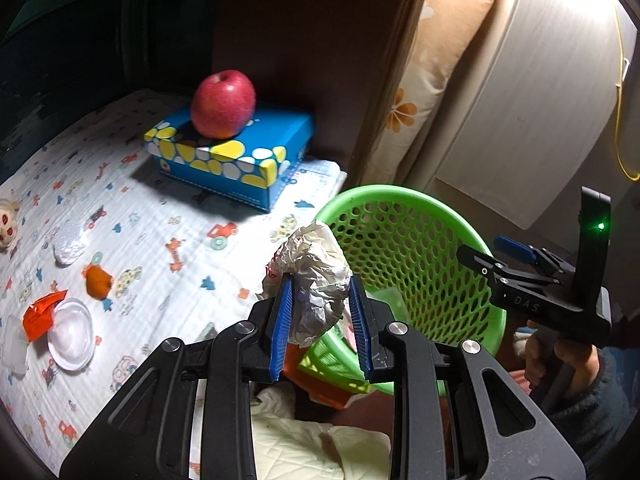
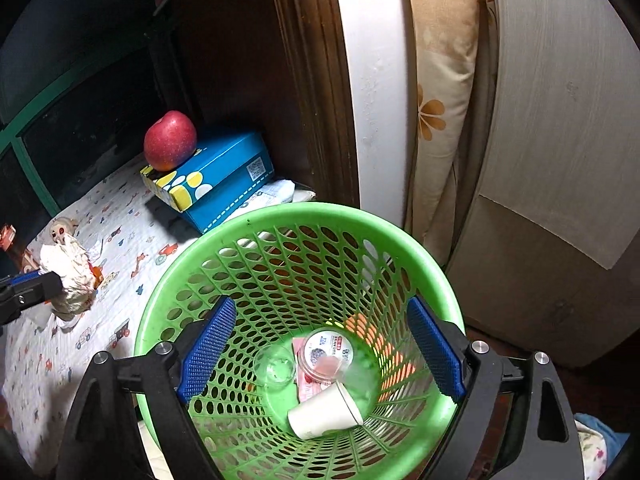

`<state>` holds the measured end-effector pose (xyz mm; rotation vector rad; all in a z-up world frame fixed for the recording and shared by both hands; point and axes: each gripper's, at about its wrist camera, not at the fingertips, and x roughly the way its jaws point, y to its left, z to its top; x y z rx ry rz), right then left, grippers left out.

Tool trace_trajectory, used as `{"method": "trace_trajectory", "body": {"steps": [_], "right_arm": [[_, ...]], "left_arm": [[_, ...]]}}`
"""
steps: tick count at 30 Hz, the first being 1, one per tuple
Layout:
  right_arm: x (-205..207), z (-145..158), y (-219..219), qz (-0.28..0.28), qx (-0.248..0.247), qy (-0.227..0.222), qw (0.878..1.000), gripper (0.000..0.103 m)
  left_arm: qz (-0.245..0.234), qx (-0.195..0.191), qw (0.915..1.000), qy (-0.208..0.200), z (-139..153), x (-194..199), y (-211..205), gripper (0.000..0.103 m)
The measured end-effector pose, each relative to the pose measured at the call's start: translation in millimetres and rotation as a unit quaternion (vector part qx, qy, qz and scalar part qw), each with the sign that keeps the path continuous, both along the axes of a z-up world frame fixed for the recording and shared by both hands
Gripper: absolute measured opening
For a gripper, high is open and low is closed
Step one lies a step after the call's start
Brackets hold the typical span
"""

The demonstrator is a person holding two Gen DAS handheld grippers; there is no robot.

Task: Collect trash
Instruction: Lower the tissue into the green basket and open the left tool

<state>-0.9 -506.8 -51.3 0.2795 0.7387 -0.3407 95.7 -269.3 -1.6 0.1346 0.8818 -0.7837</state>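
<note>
Pinched between the blue pads of the left gripper (image 1: 321, 322), a crumpled silvery wrapper (image 1: 316, 280) hangs above the edge of the patterned sheet, just beside the rim of the green mesh basket (image 1: 404, 196). The jaws are closed tight on it. The right gripper (image 2: 324, 350) stands wide apart with nothing between its pads, poised over the basket's mouth; a hand (image 1: 560, 364) grips its handle.

Down in the basket lie a white paper cup (image 2: 326, 410) on its side, a clear lidded tub (image 2: 324, 354), a small clear cup (image 2: 275, 366) and a pinkish packet beneath them.

The surface is a bed or bench covered by a white cloth (image 1: 132, 208) printed with little cars and planes, under hard light with dark shadow behind. On it sits a blue box with yellow and white spots (image 1: 228, 156), a red apple (image 1: 223, 104) resting on top. More litter remains on the cloth: an orange wrapper (image 1: 40, 316), a clear round lid (image 1: 72, 334), an orange scrap (image 1: 98, 280) and a white crumpled piece (image 1: 70, 244). A small doll (image 1: 8, 224) lies at the far edge. Behind the basket stand a dark wooden frame, a flowered cushion (image 1: 420, 92) and a pale panel.
</note>
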Motion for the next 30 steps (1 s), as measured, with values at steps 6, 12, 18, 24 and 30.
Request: {"method": "trace_trajectory", "body": {"steps": [6, 12, 18, 24, 30], "right_arm": [[-14.2, 7.8, -9.0, -0.012, 0.003, -0.017, 1.0, 0.085], [-27.5, 14.6, -13.9, -0.022, 0.006, -0.033, 0.999, 0.086], [-33.8, 15.4, -18.6, -0.027, 0.014, -0.036, 0.999, 0.086], [-36.1, 16.6, -18.0, -0.028, 0.019, -0.04, 0.999, 0.086], [-31.9, 17.3, -9.7, -0.019, 0.019, -0.041, 0.999, 0.087]], "left_arm": [[-0.029, 0.004, 0.9995, 0.015, -8.6, -8.9, -29.1, 0.027], [-0.055, 0.011, 0.9979, 0.033, -20.5, -18.3, -52.9, 0.03], [-0.066, 0.014, 0.9961, 0.057, -31.2, -21.1, -63.4, 0.037], [-0.064, 0.007, 0.9957, 0.066, -32.2, -21.6, -60.4, 0.053], [-0.051, -0.004, 0.9965, 0.066, -23.5, -18.0, -44.4, 0.053]]}}
